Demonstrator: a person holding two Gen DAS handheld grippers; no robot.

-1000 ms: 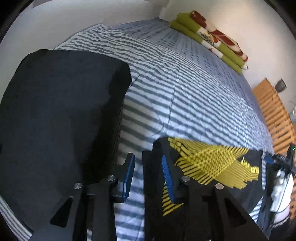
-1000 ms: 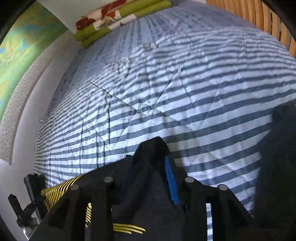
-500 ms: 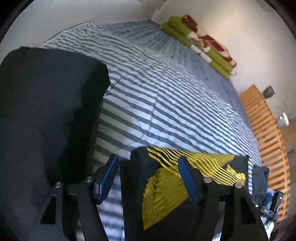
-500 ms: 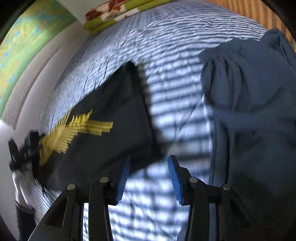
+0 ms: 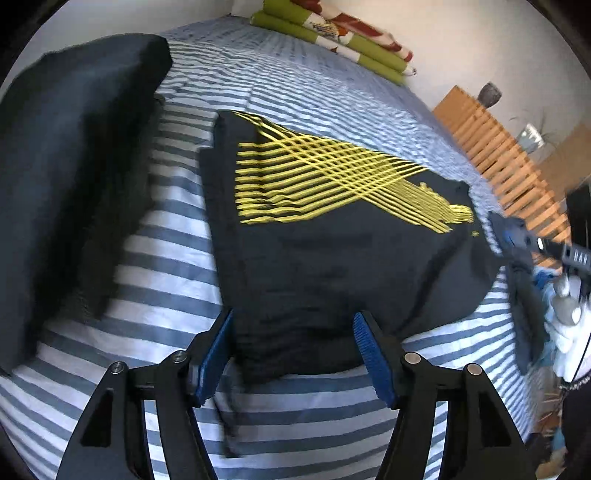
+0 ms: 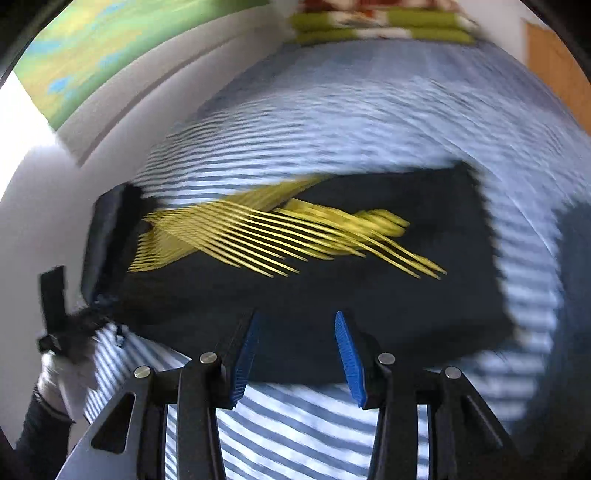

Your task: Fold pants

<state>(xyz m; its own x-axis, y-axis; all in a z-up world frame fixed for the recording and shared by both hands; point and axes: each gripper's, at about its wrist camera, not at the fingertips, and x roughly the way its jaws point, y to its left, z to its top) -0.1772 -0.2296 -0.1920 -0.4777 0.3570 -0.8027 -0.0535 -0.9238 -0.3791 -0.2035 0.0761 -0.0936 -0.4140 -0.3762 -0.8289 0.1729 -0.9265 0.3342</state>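
Observation:
A black folded garment with a yellow line print [image 5: 332, 229] lies flat on the blue-and-white striped bed [image 5: 177, 266]. My left gripper [image 5: 293, 317] hovers at the garment's near edge, which shows between the fingers; the jaws are closing a little but the pads do not press on it. In the blurred right wrist view the same garment [image 6: 332, 288] lies just beyond my right gripper [image 6: 296, 317], which stands open and holds nothing. The right gripper [image 5: 535, 251] also shows at the garment's far right corner in the left wrist view.
A dark folded pile [image 5: 74, 147] lies left of the garment. Green and red rolled bedding [image 5: 340, 33] sits at the bed's far end. A wooden slatted frame [image 5: 509, 162] runs along the right. Dark blue clothes [image 6: 576, 258] lie at the right edge.
Both grippers have let go of the black garment, which now lies spread on the bed. Both have pulled back to its near edge, and the left jaws have opened wider.

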